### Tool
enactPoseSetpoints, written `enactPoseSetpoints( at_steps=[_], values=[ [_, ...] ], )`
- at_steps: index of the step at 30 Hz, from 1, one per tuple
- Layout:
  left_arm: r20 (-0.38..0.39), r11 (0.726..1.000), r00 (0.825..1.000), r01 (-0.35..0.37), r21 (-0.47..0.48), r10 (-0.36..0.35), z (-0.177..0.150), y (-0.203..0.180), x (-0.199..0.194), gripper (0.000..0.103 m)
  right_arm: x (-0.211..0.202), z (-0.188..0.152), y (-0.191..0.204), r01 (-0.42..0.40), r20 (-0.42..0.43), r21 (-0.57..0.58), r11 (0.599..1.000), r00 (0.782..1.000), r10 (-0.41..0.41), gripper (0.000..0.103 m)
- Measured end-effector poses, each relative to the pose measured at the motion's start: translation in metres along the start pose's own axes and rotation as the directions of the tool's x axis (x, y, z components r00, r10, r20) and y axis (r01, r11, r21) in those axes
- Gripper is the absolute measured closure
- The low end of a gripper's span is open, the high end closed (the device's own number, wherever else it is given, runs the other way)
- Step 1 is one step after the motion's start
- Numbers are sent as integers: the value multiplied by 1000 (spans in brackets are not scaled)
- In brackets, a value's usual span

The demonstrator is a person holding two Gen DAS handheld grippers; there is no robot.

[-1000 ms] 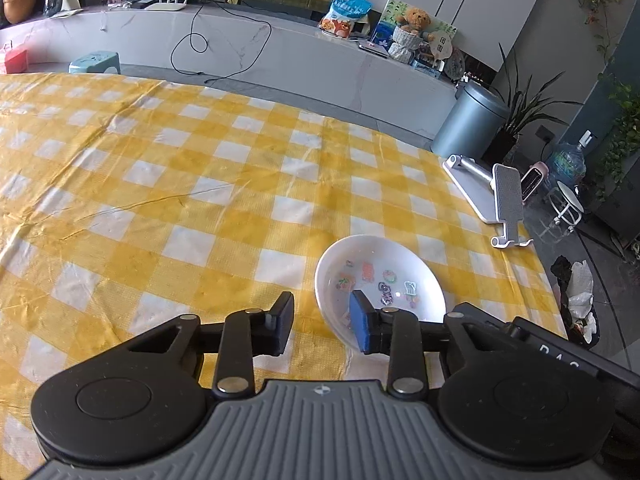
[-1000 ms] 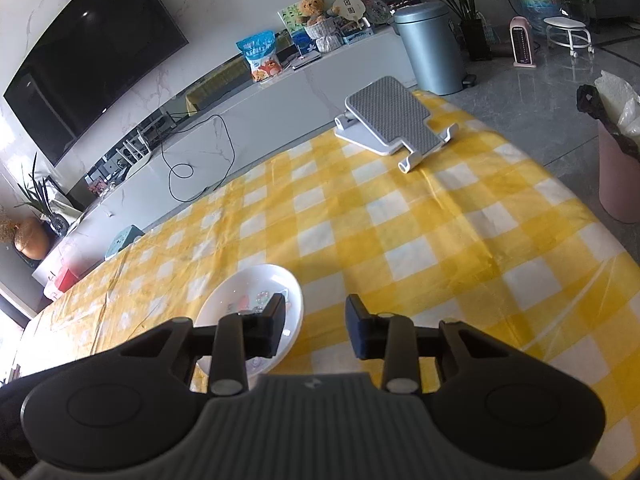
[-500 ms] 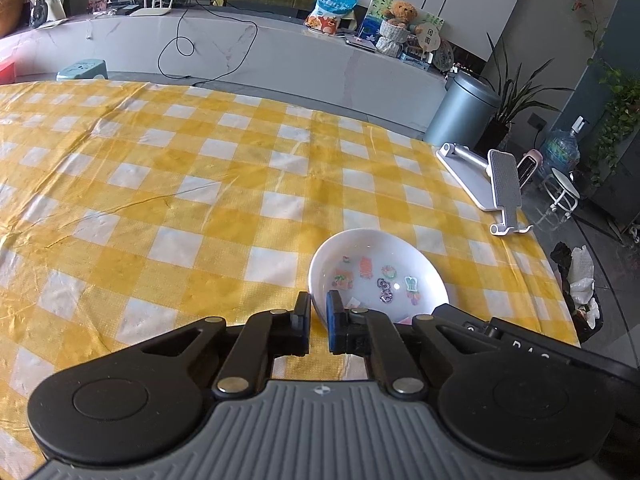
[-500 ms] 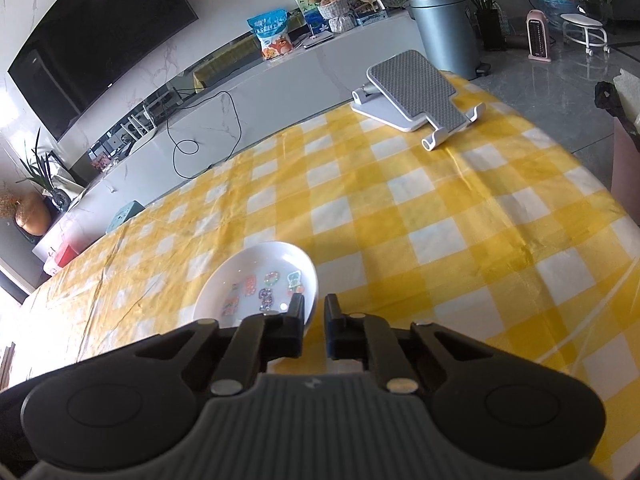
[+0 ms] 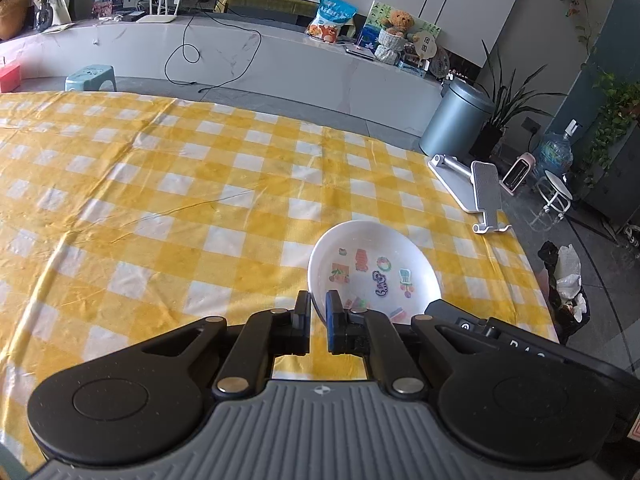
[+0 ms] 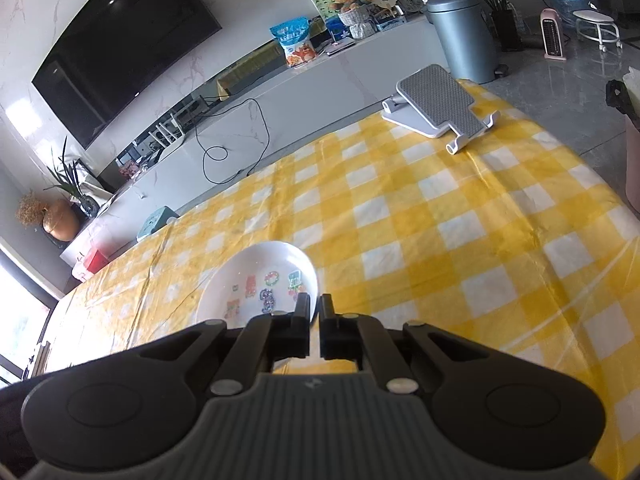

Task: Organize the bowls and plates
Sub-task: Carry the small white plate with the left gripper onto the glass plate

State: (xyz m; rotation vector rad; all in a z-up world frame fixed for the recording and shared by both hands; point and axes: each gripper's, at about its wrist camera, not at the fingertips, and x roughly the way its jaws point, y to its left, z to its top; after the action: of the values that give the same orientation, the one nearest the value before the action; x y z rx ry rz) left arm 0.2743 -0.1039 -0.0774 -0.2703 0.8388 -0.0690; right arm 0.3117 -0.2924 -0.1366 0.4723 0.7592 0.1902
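Observation:
A white bowl [image 5: 372, 264] with several colourful stickers inside sits near the right end of the yellow checked tablecloth [image 5: 180, 200]. My left gripper [image 5: 318, 314] is shut on the bowl's near-left rim, one finger inside and one outside. In the right wrist view the same bowl [image 6: 256, 280] lies left of centre, and my right gripper [image 6: 315, 312] is shut on its right rim. The bowl's near edge is hidden behind the fingers in both views. Whether the bowl rests on the cloth or hangs just above it, I cannot tell.
A grey and white phone stand [image 5: 476, 188] stands at the table's far right corner, also in the right wrist view as the stand [image 6: 436, 104]. The table edge [image 5: 532, 280] drops off just right of the bowl. A bin with a bag [image 5: 564, 284] is on the floor.
Both grippers went from open to shut, closing on opposite sides of the bowl's rim. Both views have drawn back and up slightly.

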Motion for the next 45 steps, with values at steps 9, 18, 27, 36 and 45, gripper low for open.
enactPoseSetpoints(
  at_steps=[9,18,27,36,45],
  values=[
    [-30,1000,999,19,21,-19,-34,17,-61,97,-65,-61,30,11,63,-24,1000,998,-9,102],
    [-113,995,989,99,31,-95,-74,31,-105,96,-137,-115,43,23,102,54,998,994,-29,102],
    [-170,991,977,132,20,-127,-109,42,-113,96,-152,-156,37,98,24,77,992,995,-100,102],
    [-201,988,968,146,-47,-153,-119,53,-98,96,-142,-163,25,109,-9,126,986,994,-109,102],
    [-207,991,969,134,-21,-136,-122,50,-96,96,-135,-164,31,141,-23,86,986,990,-139,102]
  ],
)
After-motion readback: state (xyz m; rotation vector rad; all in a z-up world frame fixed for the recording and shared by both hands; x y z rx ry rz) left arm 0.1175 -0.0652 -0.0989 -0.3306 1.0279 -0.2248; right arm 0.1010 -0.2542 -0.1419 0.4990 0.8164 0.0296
